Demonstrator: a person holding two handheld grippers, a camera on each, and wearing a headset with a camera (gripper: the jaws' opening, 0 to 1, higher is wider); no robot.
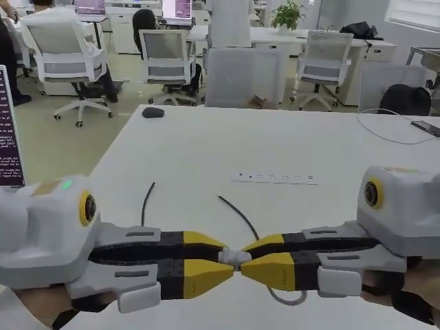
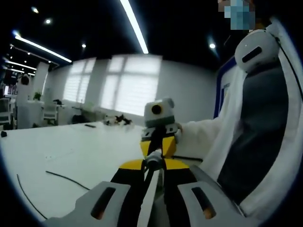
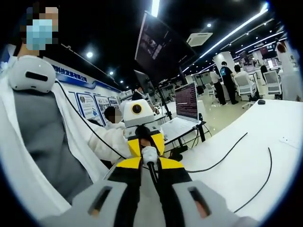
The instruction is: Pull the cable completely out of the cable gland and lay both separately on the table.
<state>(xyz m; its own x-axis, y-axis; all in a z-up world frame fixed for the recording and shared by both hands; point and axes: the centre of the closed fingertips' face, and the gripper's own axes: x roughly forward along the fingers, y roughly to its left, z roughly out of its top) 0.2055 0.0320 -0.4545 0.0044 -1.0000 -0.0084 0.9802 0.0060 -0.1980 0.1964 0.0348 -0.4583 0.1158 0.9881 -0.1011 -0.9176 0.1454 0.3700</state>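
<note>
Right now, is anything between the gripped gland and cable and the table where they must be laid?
Nothing visible does. The left gripper is shut on the cable gland, the right gripper on the cable, above bare table. A loose black wire to the left and a power strip farther back lie clear.

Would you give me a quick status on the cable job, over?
Left gripper shut on gland, right gripper shut on cable. Cable not yet out. Second cable lies apart.
</note>
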